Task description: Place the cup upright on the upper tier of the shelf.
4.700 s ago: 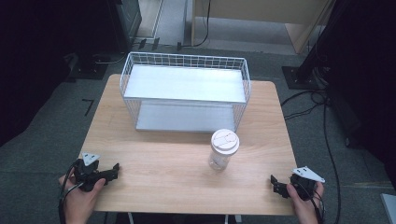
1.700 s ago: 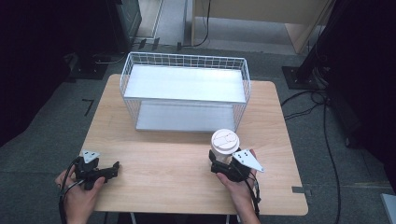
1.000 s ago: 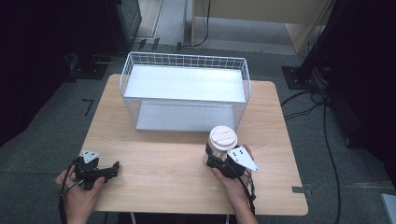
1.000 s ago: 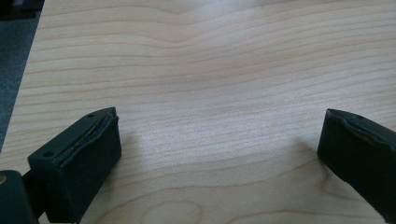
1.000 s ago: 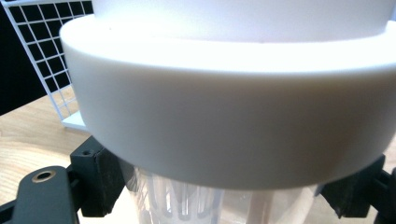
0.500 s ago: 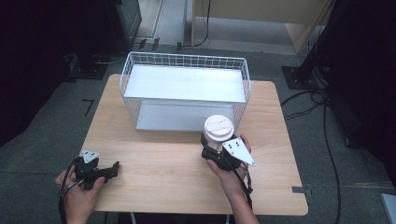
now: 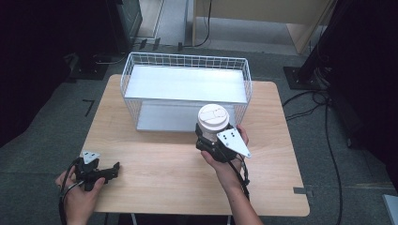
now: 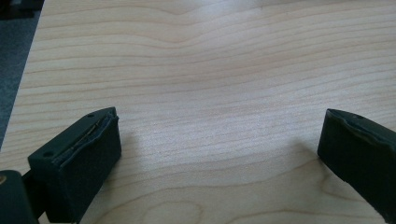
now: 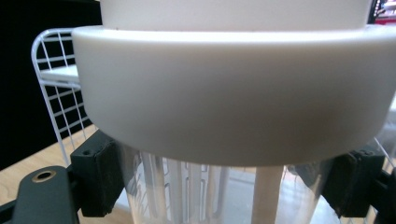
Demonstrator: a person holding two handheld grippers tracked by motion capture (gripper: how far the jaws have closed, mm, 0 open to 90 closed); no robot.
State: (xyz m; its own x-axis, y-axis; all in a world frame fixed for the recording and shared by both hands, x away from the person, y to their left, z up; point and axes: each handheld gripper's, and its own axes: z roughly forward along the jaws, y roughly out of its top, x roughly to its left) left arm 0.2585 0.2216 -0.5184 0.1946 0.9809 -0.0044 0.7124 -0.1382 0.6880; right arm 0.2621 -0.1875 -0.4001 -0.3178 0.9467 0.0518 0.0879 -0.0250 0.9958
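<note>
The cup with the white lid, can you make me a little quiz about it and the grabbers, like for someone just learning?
1. True or false: the cup stands inside the wire basket.
2. Which gripper clamps the cup? A) left gripper B) right gripper
3. Fill in: the left gripper's jaws are ____ above the bare wooden table.

Key: 1 false, it is held in front of the basket; 2 B; 3 open.

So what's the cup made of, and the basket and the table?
The cup looks like clear plastic, since the basket wires show through it, and its lid is matte white plastic. The basket is thin wire, probably white-coated metal. The table shows pale wood grain, though it could be laminate.
</note>
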